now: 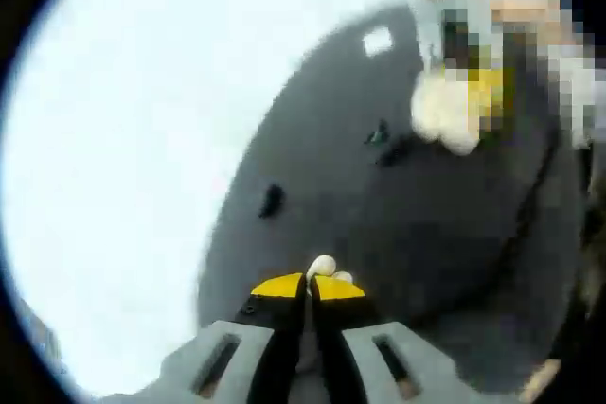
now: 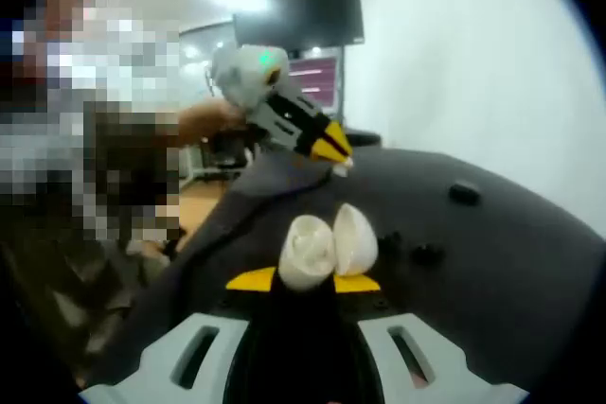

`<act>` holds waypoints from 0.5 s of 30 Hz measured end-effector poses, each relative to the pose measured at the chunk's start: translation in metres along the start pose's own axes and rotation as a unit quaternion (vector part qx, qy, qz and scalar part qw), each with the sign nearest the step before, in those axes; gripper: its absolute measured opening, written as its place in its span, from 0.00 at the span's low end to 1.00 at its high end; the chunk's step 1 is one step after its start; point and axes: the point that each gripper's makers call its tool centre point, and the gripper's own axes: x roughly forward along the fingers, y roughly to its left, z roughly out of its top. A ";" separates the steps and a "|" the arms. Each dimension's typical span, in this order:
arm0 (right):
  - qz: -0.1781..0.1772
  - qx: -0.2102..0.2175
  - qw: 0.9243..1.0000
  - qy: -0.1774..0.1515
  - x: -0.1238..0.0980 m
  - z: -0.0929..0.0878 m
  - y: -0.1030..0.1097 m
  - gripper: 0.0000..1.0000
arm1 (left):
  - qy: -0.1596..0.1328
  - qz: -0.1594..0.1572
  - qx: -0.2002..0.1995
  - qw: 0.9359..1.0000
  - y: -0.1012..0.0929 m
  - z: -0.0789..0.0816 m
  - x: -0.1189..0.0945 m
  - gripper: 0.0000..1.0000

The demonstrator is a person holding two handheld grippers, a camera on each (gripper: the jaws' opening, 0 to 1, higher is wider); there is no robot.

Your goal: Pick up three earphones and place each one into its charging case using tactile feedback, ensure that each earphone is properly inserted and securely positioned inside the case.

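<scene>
A dark grey table point(image 1: 417, 234) carries everything, and the rest is placed against it. In the right gripper view a black monitor point(image 2: 301, 12) hangs on the white wall beyond the table's far edge. Above the table, the right gripper point(image 2: 305, 280) has its jaws pressed onto a white charging case point(image 2: 327, 245), whose lid stands open like a split shell. The left gripper point(image 1: 311, 283) hovers over the table with its yellow-tipped jaws closed on a small white earphone point(image 1: 322, 265) that pokes out between the tips; seen from the right gripper view, it hangs over the table's far side. Two dark earphones point(image 1: 273, 199) point(image 1: 379, 133) lie apart on the table top, with a small white label point(image 1: 377, 41) further off.
</scene>
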 end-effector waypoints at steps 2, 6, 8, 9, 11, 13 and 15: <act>0.000 0.000 1.000 0.000 0.000 0.000 0.000 0.22 | 0.015 -0.037 0.007 0.999 -0.016 0.007 0.001 0.01; 0.001 0.000 1.000 0.000 0.000 0.000 0.000 0.22 | 0.044 -0.100 -0.019 0.994 -0.034 0.016 -0.002 0.01; 0.001 0.000 1.000 -0.001 0.000 0.000 0.000 0.22 | 0.066 -0.124 -0.047 0.989 -0.038 0.017 -0.002 0.01; 0.001 0.000 1.000 -0.001 0.000 0.000 0.000 0.22 | 0.072 -0.126 -0.061 0.988 -0.037 0.018 0.000 0.02; 0.001 -0.001 1.000 -0.001 0.000 0.000 0.000 0.22 | 0.070 -0.133 -0.042 0.988 -0.035 0.022 0.002 0.02; 0.000 0.000 1.000 -0.001 0.000 0.000 0.001 0.22 | 0.060 -0.143 -0.059 0.986 -0.036 0.027 0.002 0.02; 0.000 -0.001 1.000 -0.001 0.000 0.000 0.001 0.22 | 0.054 -0.157 -0.072 0.983 -0.040 0.030 0.000 0.03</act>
